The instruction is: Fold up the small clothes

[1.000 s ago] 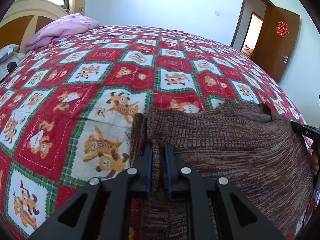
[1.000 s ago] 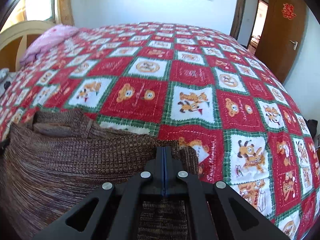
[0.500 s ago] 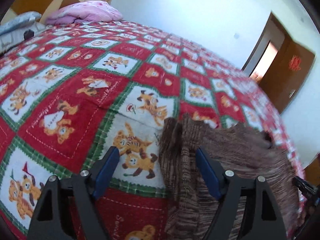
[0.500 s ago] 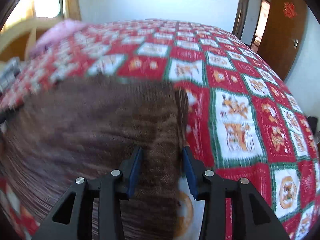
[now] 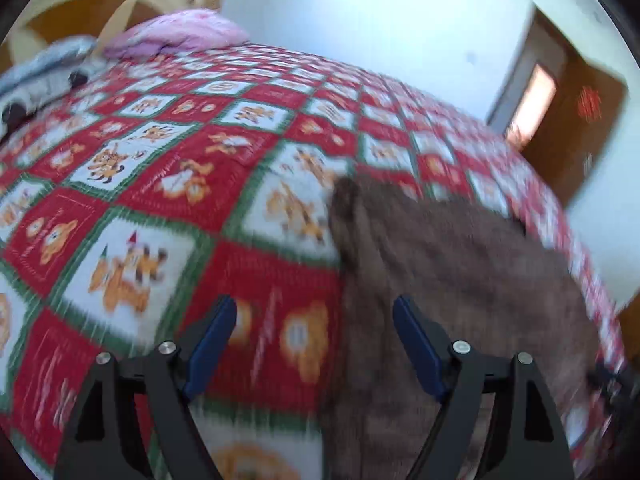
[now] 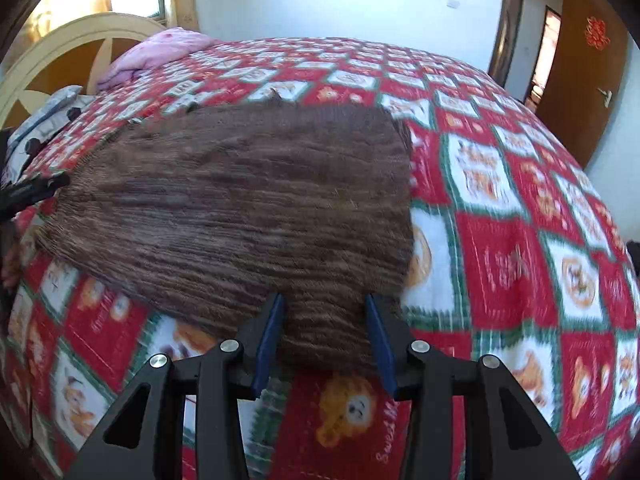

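A brown knitted garment [image 6: 248, 200] lies flat on the red bear-patterned quilt [image 6: 520, 248]. My right gripper [image 6: 324, 332] is open, its blue pads either side of the garment's near right corner. In the left wrist view the same garment [image 5: 460, 280] lies to the right. My left gripper [image 5: 314, 340] is wide open over the quilt [image 5: 160, 184], with the garment's left edge between its jaws. The left gripper's tip also shows at the left edge of the right wrist view [image 6: 36, 190]. Both views are blurred.
A pink pillow [image 5: 180, 34] and grey bedding [image 5: 44, 76] lie at the headboard [image 6: 60, 56] to the far left. A brown door [image 6: 584, 64] stands open at the far right, by the white wall.
Both grippers have opened and let go of the garment's corners, then drawn back. The garment now lies flat on the quilt.
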{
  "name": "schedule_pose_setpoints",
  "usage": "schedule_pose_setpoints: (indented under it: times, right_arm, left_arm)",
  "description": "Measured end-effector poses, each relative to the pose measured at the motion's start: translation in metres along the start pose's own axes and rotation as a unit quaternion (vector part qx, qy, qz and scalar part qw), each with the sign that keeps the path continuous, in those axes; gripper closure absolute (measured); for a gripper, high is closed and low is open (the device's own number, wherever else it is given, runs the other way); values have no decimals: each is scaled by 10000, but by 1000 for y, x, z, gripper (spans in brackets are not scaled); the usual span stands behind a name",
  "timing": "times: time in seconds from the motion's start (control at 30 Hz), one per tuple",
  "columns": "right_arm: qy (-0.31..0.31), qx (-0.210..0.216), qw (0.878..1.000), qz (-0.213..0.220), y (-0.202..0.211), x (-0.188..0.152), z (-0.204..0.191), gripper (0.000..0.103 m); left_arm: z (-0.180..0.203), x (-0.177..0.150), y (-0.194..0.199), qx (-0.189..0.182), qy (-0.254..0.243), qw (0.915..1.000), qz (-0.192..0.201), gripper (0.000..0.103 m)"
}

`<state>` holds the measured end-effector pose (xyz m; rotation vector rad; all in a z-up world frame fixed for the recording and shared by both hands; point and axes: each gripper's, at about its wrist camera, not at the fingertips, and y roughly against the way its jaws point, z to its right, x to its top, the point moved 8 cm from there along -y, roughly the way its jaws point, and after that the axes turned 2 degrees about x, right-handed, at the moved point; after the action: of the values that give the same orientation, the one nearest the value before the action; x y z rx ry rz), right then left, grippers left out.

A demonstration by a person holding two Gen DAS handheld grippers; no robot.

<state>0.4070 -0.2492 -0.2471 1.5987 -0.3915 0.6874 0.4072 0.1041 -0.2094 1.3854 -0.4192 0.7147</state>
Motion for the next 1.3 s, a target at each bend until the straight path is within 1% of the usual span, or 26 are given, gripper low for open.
schedule_pose_setpoints:
  times: [0.03,0.07,0.1,0.17,0.23,0.27,0.33,0.4,0.47,0.5,0.57,0.7,0.8,0.87,1.03,1.17,1.3]
  right_arm:
    - [-103,35,9999,15,-1,-1,4,56]
    - [-216,63,9997,-26,-1,-1,7,55]
    - [-318,64,9995,-50,1,1,8,55]
    - [-419,49,9991,22,8,5,8,55]
    - [-334,70,9994,99,12,7,3,55]
    - [-260,-16,9997,7,9,5,2,55]
    - [-295,-119,9992,-240,-3,-3,5,54]
    - [-427,-181,9986,-236,0,1,6,54]
    - [-422,-298,9984,-226,5,2,1,54]
    - [-402,-272,9987,-179,8,4,-5,54]
    - [-271,-158,9995,-81,16,7,-22,54]
    - [181,25,9997,153,25,15,-63,54]
    - [532,125,9982,262,22,21,-96,53]
    - [728,216,9967,297,19,23,-118,53]
    - [1202,466,9910,360,12,19,-169,53]
    - [1599,555,9848,389,6,12,-202,53]
    - [1885,623,9790,463,4,9,-229,53]
  left_arm:
    - [4,-8,2,48,-219,9997,-30,20]
    - [7,-13,3,209,-452,9987,-89,20]
    - [8,-16,4,318,-579,9977,-120,20]
    - [9,-19,11,362,-691,9969,-44,20]
    - [10,-24,16,358,-801,9961,-12,16]
    - [9,-28,15,399,-903,9951,-69,13]
    - [11,-37,13,404,-1072,9933,-153,12]
    - [14,-39,17,429,-1179,9921,-84,10]
    - [12,-40,17,477,-1155,9921,-119,6]
    - [10,-41,17,476,-1099,9927,-144,5]
    - [7,-42,19,454,-1050,9933,-174,5]
    - [4,-45,23,461,-1083,9927,-243,4]
    - [0,-44,24,439,-1001,9935,-328,4]
    - [-2,-44,25,501,-1056,9925,-350,4]
    - [-14,-40,26,682,-1110,9909,-327,4]
    - [-21,-37,23,634,-1058,9917,-374,0]
    - [-22,-31,21,712,-1127,9906,-311,0]
